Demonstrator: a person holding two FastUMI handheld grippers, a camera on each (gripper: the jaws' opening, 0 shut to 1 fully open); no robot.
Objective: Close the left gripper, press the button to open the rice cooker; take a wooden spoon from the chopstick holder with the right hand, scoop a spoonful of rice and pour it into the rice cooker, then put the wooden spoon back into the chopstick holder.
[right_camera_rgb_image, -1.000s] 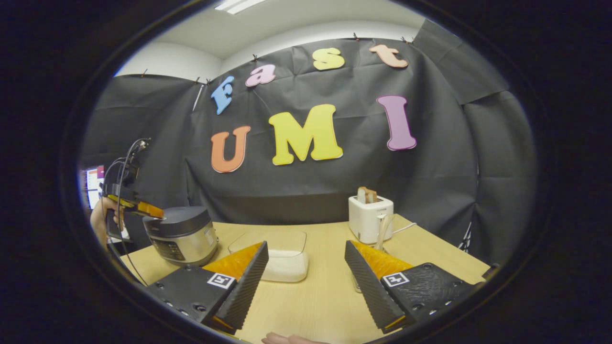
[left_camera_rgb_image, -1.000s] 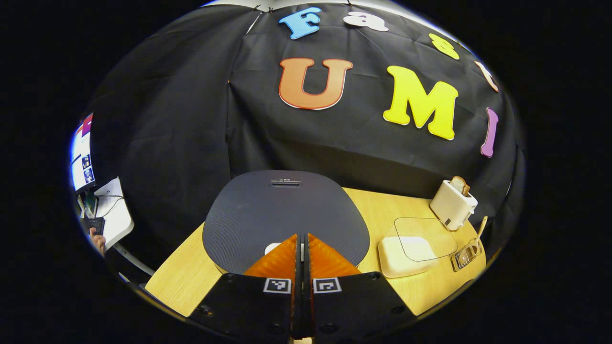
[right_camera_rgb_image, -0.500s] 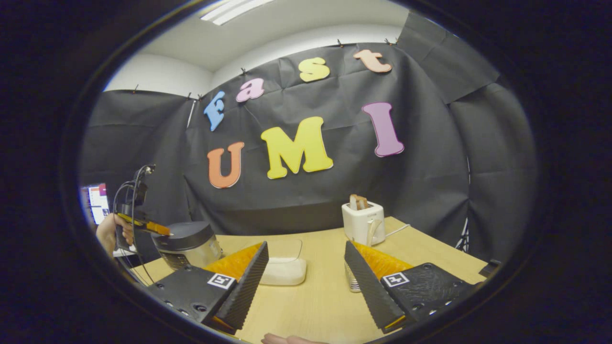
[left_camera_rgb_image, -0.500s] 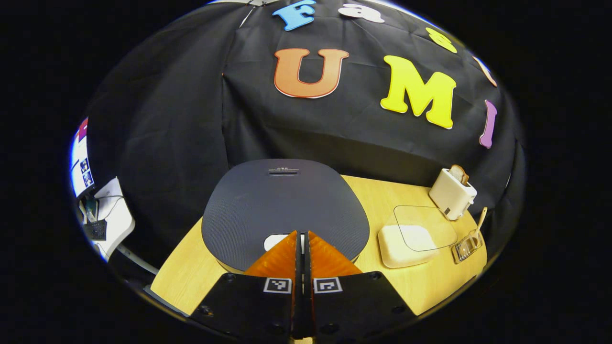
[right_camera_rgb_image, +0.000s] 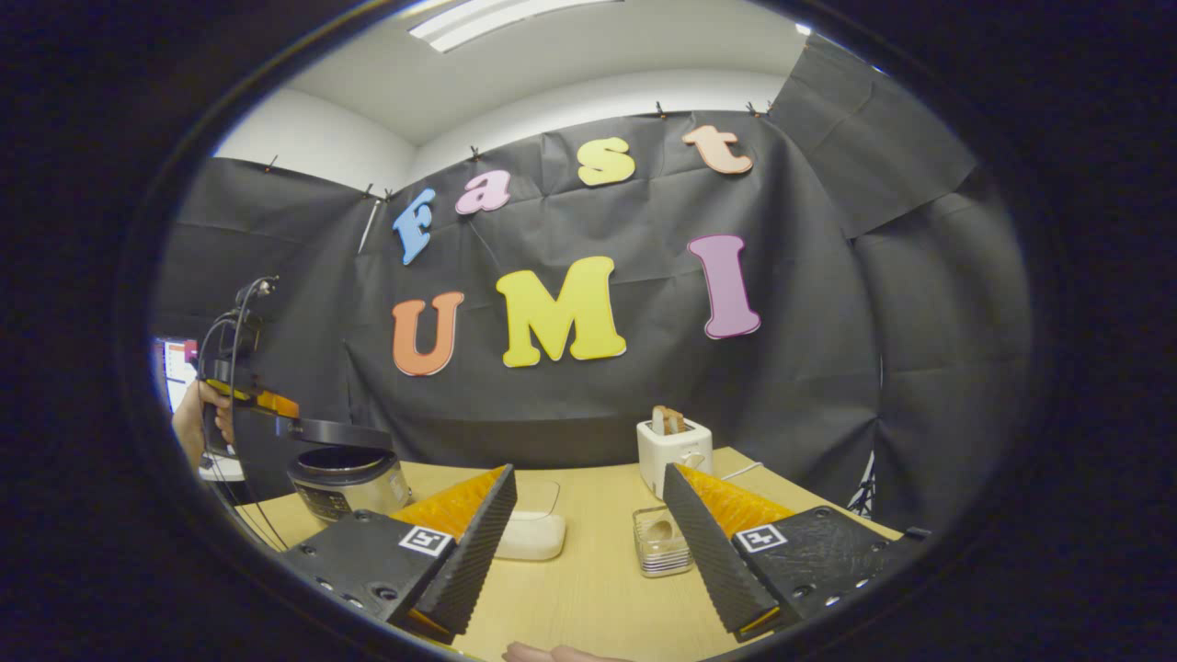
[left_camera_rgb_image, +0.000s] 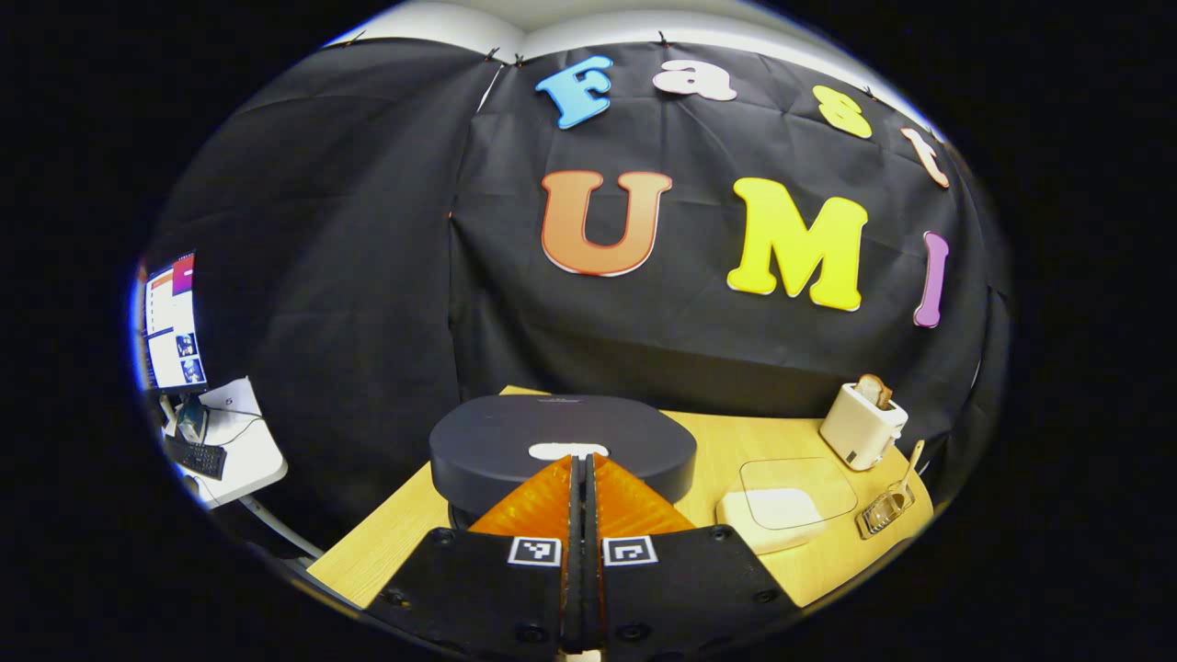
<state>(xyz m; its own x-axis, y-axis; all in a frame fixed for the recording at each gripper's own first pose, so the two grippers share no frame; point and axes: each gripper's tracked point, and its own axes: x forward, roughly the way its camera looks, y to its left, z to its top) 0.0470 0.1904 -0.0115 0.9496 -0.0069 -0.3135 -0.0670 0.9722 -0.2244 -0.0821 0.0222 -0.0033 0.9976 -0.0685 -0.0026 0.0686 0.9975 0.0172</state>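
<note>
Your left gripper (left_camera_rgb_image: 581,464) was closed, level at the one rice cooker's (right_camera_rgb_image: 349,478) raised lid (left_camera_rgb_image: 563,446); your right gripper (right_camera_rgb_image: 588,515) hovered open above the table (right_camera_rgb_image: 598,588).

The dark rice cooker (right_camera_rgb_image: 348,480) is seen at the table's left with its lid (right_camera_rgb_image: 336,431) popped partway up; a wooden spoon (left_camera_rgb_image: 912,460) is stood in the clear chopstick holder (right_camera_rgb_image: 658,542), rice container (right_camera_rgb_image: 530,535) between.

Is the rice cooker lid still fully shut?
No: in the right gripper view the lid stands lifted clear above the pot.
</note>
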